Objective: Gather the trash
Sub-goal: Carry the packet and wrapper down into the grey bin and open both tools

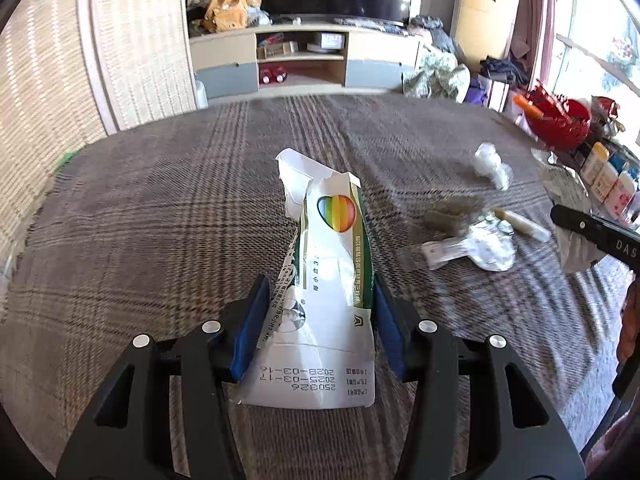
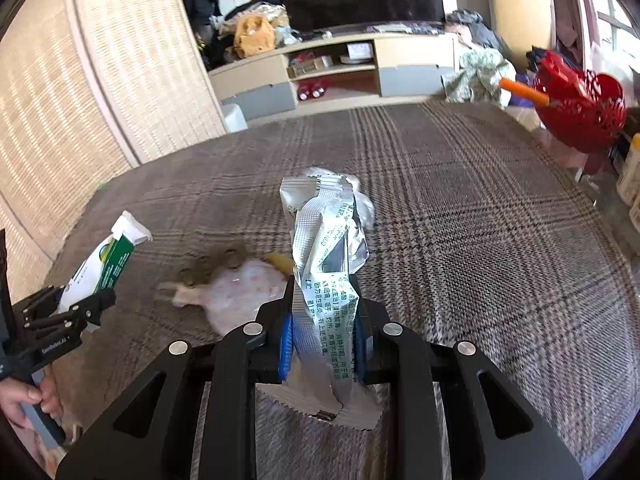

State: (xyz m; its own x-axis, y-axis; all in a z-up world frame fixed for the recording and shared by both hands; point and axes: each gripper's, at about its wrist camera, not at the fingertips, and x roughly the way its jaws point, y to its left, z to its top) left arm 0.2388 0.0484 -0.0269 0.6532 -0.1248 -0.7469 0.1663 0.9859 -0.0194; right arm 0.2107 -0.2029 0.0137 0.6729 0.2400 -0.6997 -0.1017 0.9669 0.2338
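My left gripper (image 1: 320, 292) is shut on a crushed white and green carton (image 1: 328, 264) with a rainbow heart, held above the plaid table; the carton also shows in the right wrist view (image 2: 100, 268). My right gripper (image 2: 322, 320) is shut on a crumpled silver foil wrapper (image 2: 324, 252) with green print. More trash lies on the cloth: a flat white plastic wrapper (image 1: 480, 248) (image 2: 240, 292), a crumpled clear plastic ball (image 1: 492, 164), a small brown lump (image 2: 208, 268) and a pale stick (image 1: 520, 224).
The table is covered by a brown plaid cloth (image 1: 160, 220). A red basket (image 2: 580, 100) with an orange pen and several bottles (image 1: 604, 176) stand at the right edge. A woven screen (image 1: 40, 120) stands to the left, a TV cabinet (image 1: 304, 56) behind.
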